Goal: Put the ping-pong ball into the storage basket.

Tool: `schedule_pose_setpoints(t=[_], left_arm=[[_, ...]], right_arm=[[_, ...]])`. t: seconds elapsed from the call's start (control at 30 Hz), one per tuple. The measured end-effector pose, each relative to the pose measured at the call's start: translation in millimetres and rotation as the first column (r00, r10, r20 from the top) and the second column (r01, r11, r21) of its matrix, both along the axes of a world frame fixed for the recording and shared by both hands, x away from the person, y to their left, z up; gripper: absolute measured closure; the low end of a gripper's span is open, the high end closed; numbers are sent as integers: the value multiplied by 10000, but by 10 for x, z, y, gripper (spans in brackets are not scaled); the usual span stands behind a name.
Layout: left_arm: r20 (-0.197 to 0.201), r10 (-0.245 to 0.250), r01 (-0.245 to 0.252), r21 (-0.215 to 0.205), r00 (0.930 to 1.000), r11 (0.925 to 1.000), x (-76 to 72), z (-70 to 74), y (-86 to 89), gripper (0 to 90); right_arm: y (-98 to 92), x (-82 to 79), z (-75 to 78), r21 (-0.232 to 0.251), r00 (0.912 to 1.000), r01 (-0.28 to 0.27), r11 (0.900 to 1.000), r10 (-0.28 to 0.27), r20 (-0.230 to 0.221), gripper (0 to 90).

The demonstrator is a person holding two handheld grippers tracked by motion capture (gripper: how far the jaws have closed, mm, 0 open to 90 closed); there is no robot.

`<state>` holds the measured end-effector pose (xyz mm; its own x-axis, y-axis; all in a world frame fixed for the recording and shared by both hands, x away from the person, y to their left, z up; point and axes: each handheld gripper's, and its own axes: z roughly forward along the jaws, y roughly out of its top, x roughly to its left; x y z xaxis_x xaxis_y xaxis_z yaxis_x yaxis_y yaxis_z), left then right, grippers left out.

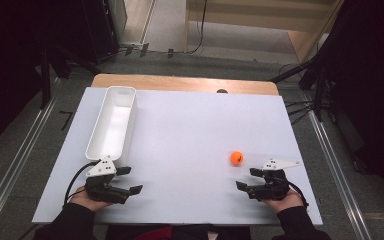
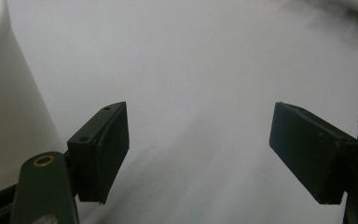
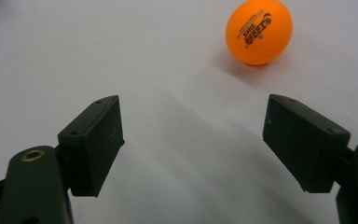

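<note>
Evenly lit from overhead across the white bench [image 1: 190, 130], bright against very dark surroundings at both sides of the high view. Soft, low-resolution overall, with faint short shadows under the white bin [image 1: 112, 122] and beside the orange ball [image 1: 236, 157]. Slightly bowed at the edges, floor rails leaning outward. In the left gripper view, dim and grey, hazy toward the far top; bin wall [image 2: 9, 102] at left blurred and out of focus; broad soft shadows beneath the left gripper [image 2: 198, 154]. In the right gripper view, brighter and sharper: print on the ball [image 3: 259, 31] legible, slight sheen on top, soft shadow at its near left; right gripper [image 3: 193, 144] dark, little detail.
</note>
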<state>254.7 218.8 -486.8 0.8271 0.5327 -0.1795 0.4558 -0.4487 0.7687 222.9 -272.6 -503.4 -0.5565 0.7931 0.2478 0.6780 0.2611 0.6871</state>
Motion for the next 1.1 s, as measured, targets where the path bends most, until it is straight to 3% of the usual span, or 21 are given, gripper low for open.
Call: schedule_pose_setpoints(t=[0.2, 0.63, 0.93, 1.03, 1.1], left_arm=[[2, -68, 68, -101, 10000, 9999, 10, -2, 8, 204], [123, -237, 239, -166, 9996, 9996, -28, 20, 12, 204], [23, -186, 186, -295, 9998, 9994, -1, 25, -4, 203], [-212, -205, 194, -516, 9996, 9985, 9, 26, -10, 204], [-166, -113, 107, -357, 9998, 9993, 9, 23, -12, 203]], right_arm=[[13, 29, -20, -84, 10000, -41, 10000, 41, -58, 189], [-6, 48, -18, -110, 9987, 502, 9987, -503, -83, 189], [-110, 42, 19, -20, 9886, 1483, 9889, -1482, 277, 189], [-140, 61, 19, 7, 9838, 1730, 9849, -1728, 469, 189], [-145, 61, 19, 84, 9797, 1958, 9806, -1960, 419, 189]])
